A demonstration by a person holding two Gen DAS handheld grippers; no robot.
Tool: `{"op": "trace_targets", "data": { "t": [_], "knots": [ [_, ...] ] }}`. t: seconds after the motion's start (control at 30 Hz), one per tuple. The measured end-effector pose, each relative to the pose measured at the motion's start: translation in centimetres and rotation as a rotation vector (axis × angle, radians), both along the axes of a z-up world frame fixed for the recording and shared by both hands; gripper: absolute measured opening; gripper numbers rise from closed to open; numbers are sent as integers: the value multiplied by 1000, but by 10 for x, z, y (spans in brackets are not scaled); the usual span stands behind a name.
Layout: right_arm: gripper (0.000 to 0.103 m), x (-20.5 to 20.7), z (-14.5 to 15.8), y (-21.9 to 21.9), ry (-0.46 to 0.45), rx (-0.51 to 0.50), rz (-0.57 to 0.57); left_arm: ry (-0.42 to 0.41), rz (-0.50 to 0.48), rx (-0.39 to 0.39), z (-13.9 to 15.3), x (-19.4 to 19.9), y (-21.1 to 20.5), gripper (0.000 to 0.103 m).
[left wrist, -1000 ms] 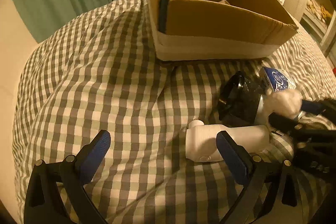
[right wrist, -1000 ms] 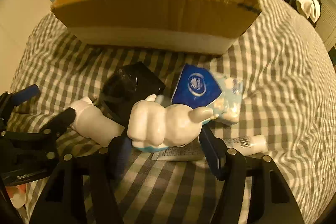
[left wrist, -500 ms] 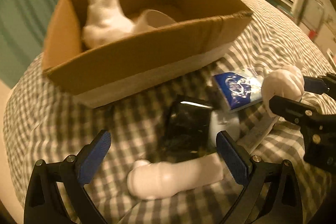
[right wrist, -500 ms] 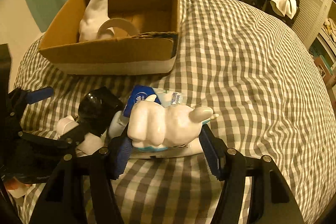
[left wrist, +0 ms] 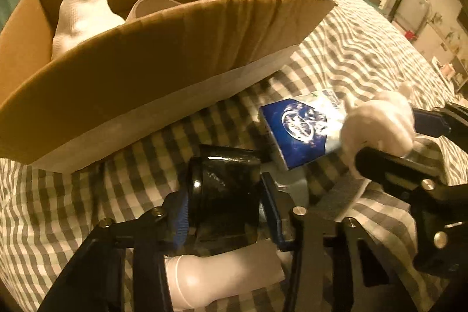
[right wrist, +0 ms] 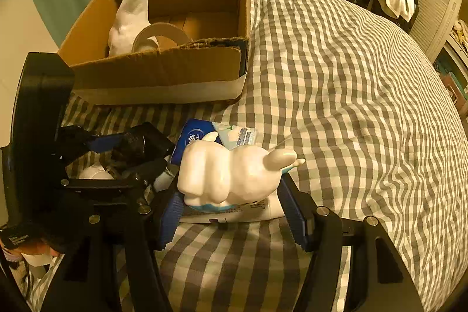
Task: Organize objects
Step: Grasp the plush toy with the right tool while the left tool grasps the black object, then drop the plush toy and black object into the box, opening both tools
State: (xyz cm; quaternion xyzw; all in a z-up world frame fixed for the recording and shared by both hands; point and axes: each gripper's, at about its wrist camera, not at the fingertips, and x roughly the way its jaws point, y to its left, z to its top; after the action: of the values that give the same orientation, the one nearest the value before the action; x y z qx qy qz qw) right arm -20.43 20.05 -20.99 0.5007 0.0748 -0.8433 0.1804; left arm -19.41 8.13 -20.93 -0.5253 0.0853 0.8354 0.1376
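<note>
Checked bedspread (right wrist: pixel 351 95); black jar (left wrist: pixel 223 192) between left hand-held gripper (left wrist: pixel 225 212) pads.

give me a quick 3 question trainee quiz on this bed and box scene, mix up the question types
1. True or false: the left gripper is closed on the black jar.
2. Multiple choice: what does the right gripper hold? A) a white rabbit figurine B) a blue tissue pack C) a roll of tape
3. Fill in: the cardboard box already holds a white sock and a ____.

Key
1. True: its blue pads sit on either side of the jar.
2. A: the white rabbit figurine sits between its fingers; the blue tissue pack lies on the checked bedspread behind it.
3. Tape roll: the tape roll sits beside the white sock.
</note>
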Motion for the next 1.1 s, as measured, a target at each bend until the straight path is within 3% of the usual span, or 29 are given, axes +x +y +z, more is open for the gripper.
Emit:
{"op": "trace_targets", "data": {
  "t": [0.2, 0.3, 0.67, 1.1],
  "knots": [
    [61, 2, 1, 1, 4, 9, -8, -8, -15, -28, 6, 2, 3, 36],
    [61, 6, 4, 0, 9, 20, -4, -11, -20, -41, 15, 5, 4, 11],
    [61, 33, 29, -2, 37, 21, 17, 44, 20, -61, 48, 35, -7, 7],
    [61, 76, 86, -27, 154, 29, 95, 162, 83, -18, 116, 84, -42, 7]
  ]
}}
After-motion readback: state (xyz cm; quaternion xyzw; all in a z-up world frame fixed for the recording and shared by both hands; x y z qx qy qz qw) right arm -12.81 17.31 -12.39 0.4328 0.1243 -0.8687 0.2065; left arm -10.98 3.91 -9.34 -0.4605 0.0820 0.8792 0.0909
